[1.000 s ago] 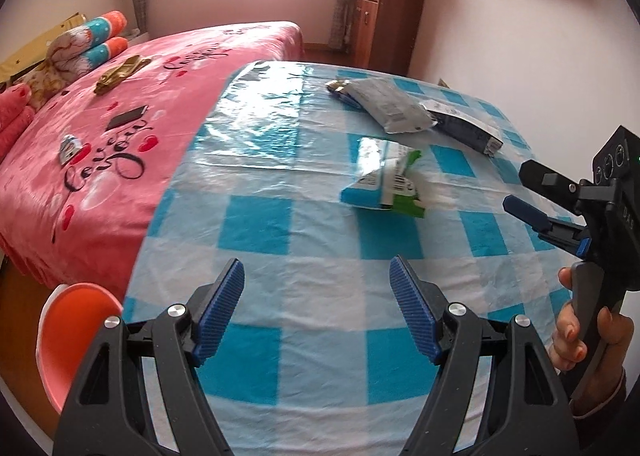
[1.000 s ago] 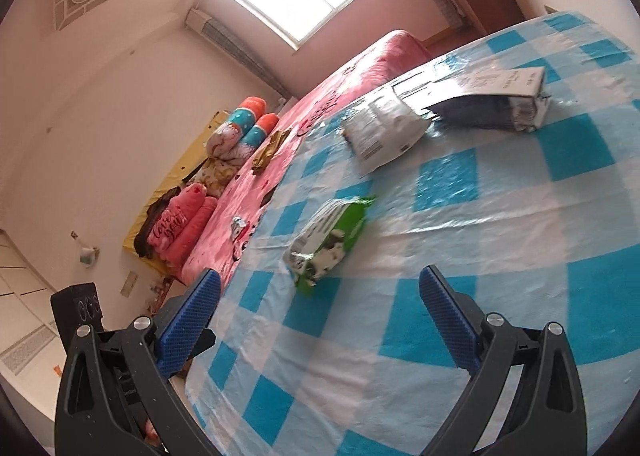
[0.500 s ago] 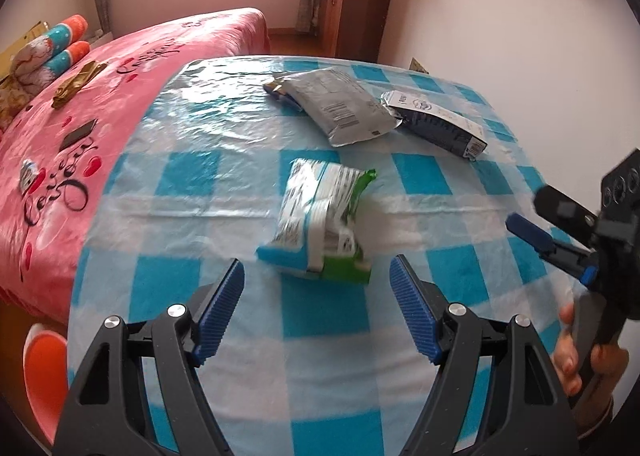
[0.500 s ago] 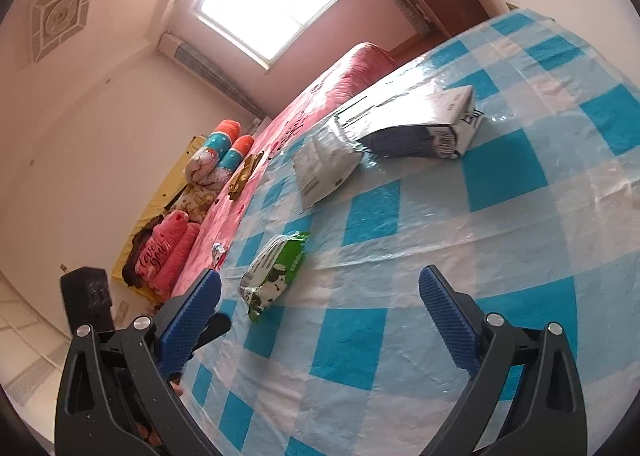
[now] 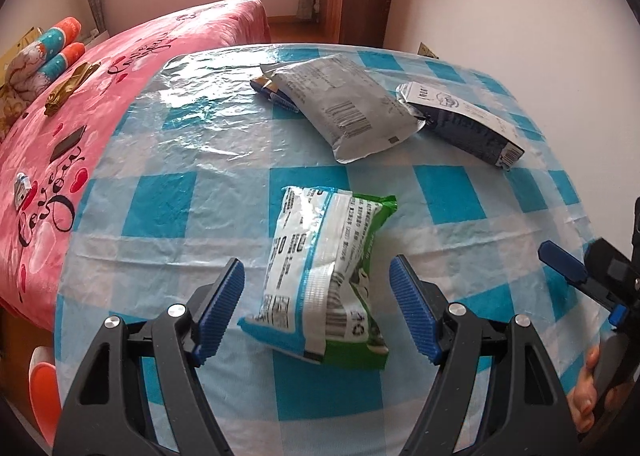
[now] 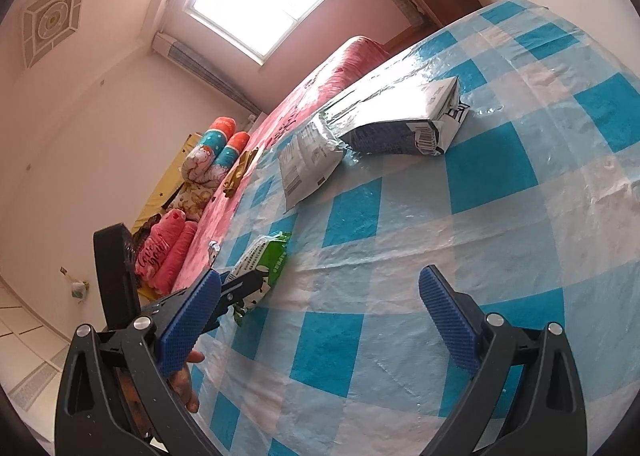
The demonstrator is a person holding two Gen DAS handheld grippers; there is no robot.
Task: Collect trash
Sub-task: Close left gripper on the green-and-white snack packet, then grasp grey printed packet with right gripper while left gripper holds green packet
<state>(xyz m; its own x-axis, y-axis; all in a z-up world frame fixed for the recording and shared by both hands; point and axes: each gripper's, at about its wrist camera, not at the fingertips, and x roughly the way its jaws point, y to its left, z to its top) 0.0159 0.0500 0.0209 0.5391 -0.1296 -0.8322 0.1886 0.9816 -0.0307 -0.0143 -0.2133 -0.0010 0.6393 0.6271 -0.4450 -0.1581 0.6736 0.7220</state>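
Left tongs (image 5: 316, 310) wide apart, pads either side of the green-and-white packet (image 5: 326, 276) w/o touching it; packet lies flat on the checked desk (image 5: 200, 159), near its front edge; right tongs (image 6: 320, 320) also wide, nothing between them, over bare cloth at desk's right side; grey pouch (image 5: 344, 105) and dark blue packet (image 5: 464, 121) lie farther back, touching each other; pink bed (image 5: 100, 67) beside the desk.

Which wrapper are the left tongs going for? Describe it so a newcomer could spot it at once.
On the blue-and-white checked table, nearest the front edge, the green, white and blue plastic snack wrapper lies between the open left tongs. It lies apart from the grey foil pouch and dark navy packet farther back.
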